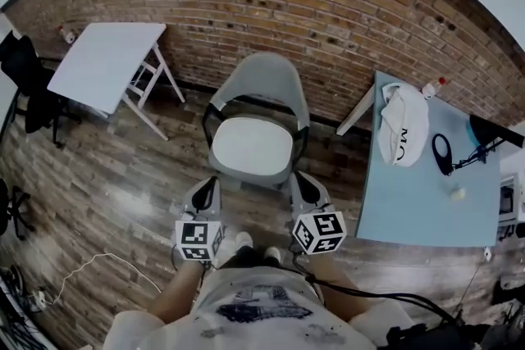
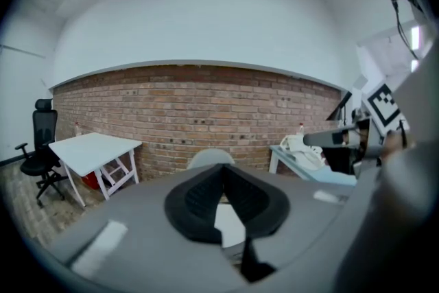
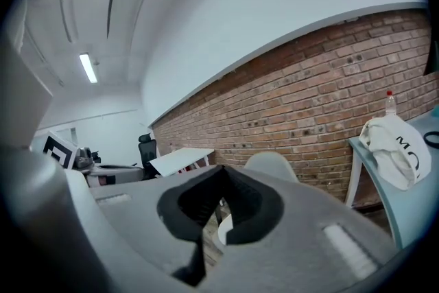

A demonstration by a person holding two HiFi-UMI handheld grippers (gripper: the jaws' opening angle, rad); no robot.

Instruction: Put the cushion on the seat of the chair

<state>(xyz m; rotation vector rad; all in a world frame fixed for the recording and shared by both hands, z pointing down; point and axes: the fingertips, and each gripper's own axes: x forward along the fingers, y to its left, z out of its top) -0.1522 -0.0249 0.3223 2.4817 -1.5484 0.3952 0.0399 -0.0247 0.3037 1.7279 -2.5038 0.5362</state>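
A grey shell chair stands against the brick wall, and a white cushion lies flat on its seat. My left gripper hangs just off the seat's front left corner, my right gripper off the front right corner. Both are shut with nothing between the jaws, and neither touches the cushion. In the left gripper view the black pads of the left gripper meet at the tips, with the chair's back beyond. The right gripper view shows the right gripper closed the same way, a strip of the cushion below.
A white folding table stands at the left, with a black office chair beyond it. A light blue table at the right carries a white bag and small items. A white cable lies on the wooden floor.
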